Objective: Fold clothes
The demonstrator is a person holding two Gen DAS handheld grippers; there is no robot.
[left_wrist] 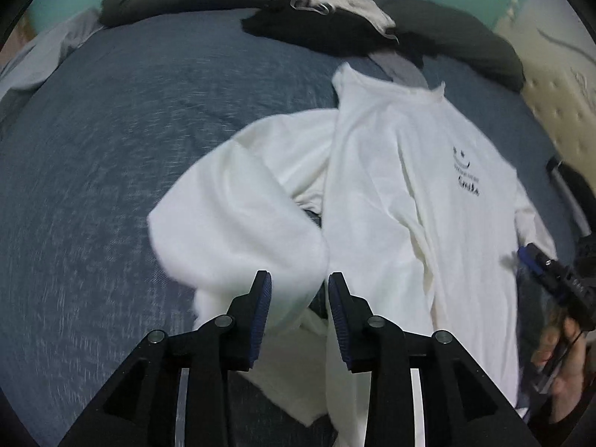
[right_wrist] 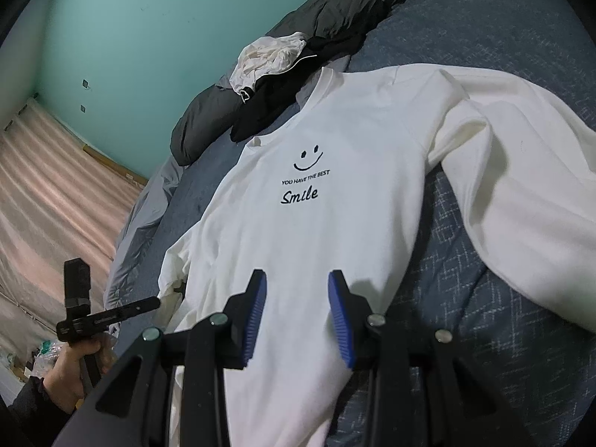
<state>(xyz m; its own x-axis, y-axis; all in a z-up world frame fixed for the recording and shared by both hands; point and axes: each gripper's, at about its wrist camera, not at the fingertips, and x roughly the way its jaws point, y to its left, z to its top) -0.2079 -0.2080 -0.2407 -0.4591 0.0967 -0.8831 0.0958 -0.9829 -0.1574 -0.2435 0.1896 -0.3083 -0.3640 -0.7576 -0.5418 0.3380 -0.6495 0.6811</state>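
A blue bedspread (right_wrist: 503,298) with a pale crosshatch pattern covers the bed. A dark grey duvet (left_wrist: 178,3) lies bunched along its far edge, against a teal wall (right_wrist: 149,56). A grey sheet (right_wrist: 149,205) hangs off the bed's side. Below it, striped pinkish flooring (right_wrist: 56,186) runs to the wall. A cream quilted surface (left_wrist: 558,104) sits beyond the bed's other side.

The shirt (right_wrist: 335,246) was soft, matt white cloth. Under it, the bedspread (left_wrist: 111,171) was rough woven blue fabric. Beside the shirt's collar, the duvet (right_wrist: 335,11) looked smooth and dark.
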